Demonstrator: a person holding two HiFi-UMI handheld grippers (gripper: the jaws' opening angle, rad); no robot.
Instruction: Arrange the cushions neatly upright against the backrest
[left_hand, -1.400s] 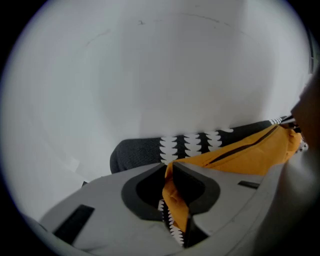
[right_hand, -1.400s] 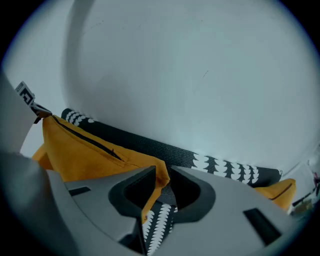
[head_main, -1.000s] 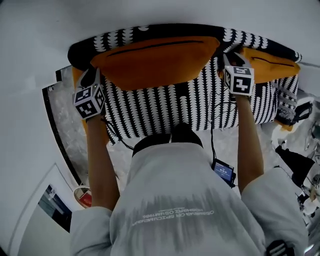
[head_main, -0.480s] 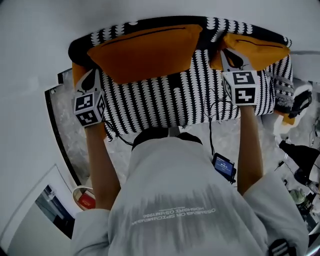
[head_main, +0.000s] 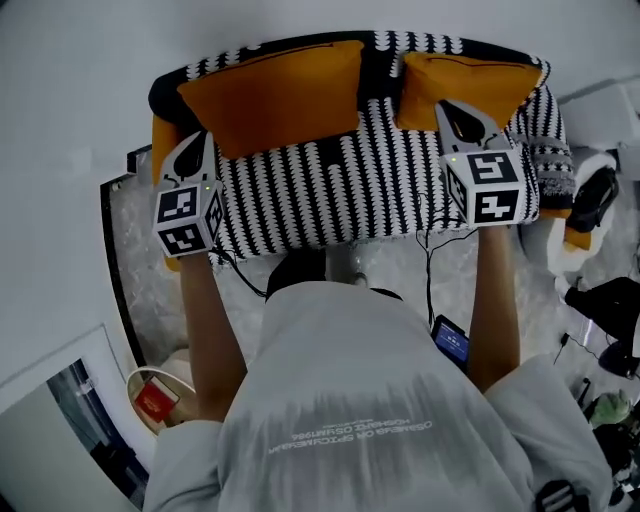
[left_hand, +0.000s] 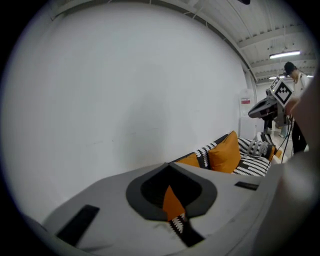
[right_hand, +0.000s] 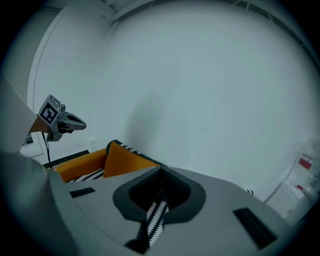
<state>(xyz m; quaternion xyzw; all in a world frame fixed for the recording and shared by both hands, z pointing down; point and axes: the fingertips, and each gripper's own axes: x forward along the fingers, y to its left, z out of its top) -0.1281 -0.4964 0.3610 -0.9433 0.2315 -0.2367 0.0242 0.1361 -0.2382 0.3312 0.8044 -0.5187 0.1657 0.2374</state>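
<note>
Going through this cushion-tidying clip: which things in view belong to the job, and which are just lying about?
Job:
- left cushion
- right cushion
- sofa

Lying about:
- small screen on the floor
- tub by the wall
- black object at the sofa's right end

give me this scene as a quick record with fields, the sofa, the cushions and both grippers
sofa: black-and-white patterned fabric sofa
cushion one: large orange fabric cushion, propped against the backrest, left side
cushion two: smaller orange fabric cushion, propped against the backrest, right side, a gap from the first
left gripper: shut, empty, above the sofa's left end
right gripper: jaws just closed, empty, in front of the smaller cushion
task state: both cushions look upright
</note>
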